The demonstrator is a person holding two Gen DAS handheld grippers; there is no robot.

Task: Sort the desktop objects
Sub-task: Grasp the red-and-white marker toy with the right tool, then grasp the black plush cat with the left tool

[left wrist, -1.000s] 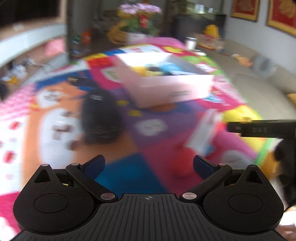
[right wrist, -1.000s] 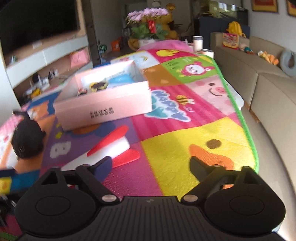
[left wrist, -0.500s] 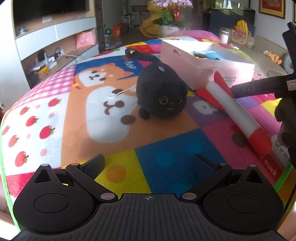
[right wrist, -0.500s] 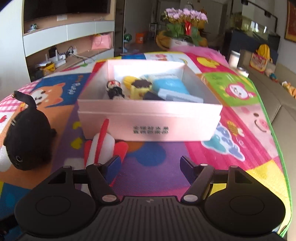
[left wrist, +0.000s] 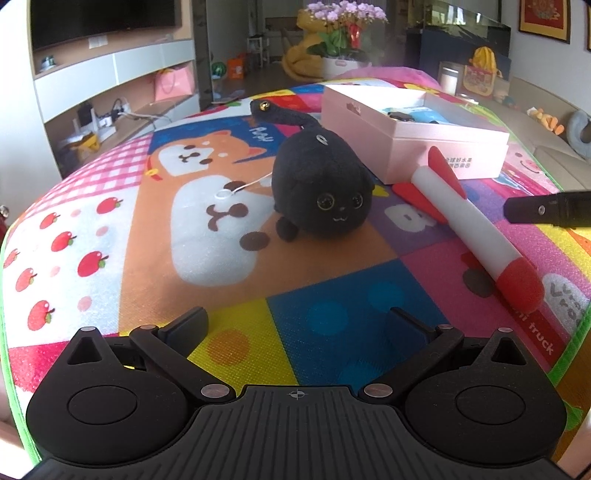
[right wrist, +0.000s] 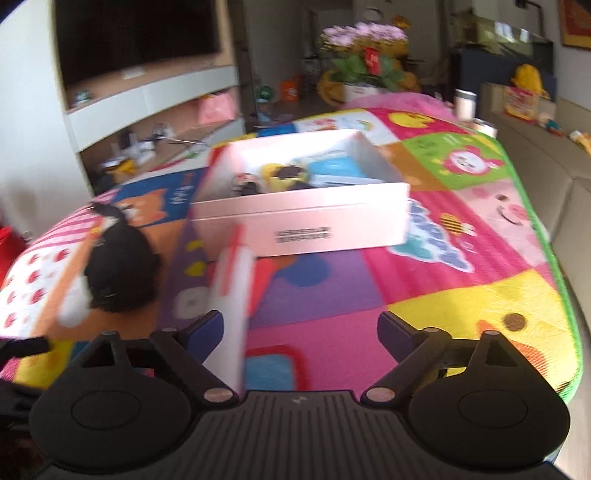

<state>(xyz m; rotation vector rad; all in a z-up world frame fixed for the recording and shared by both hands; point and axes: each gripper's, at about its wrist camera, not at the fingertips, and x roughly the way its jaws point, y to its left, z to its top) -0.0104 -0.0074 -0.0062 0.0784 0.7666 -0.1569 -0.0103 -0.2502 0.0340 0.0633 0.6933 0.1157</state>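
A black plush cat point(left wrist: 321, 192) sits on the colourful play mat point(left wrist: 110, 221), facing my left gripper point(left wrist: 295, 325), which is open and empty well short of it. A white foam rocket with red fins and nose point(left wrist: 476, 229) lies to the cat's right, in front of an open pink box point(left wrist: 413, 122) that holds several small items. In the right wrist view my right gripper point(right wrist: 301, 328) is open and low over the rocket point(right wrist: 232, 295), which runs along its left finger; the cat point(right wrist: 118, 266) is at left and the box point(right wrist: 303, 221) is ahead.
The mat covers a table with green edging point(right wrist: 569, 295). A beige sofa point(right wrist: 576, 206) runs along the right side. Shelving and a TV point(left wrist: 103, 22) stand at left. A flower pot point(left wrist: 340, 40) stands beyond the far end. My right gripper's finger point(left wrist: 550, 212) pokes in at right.
The left view has steadied on the cat after swinging left. The right gripper has moved nearer and lower over the rocket; its view is blurred now.
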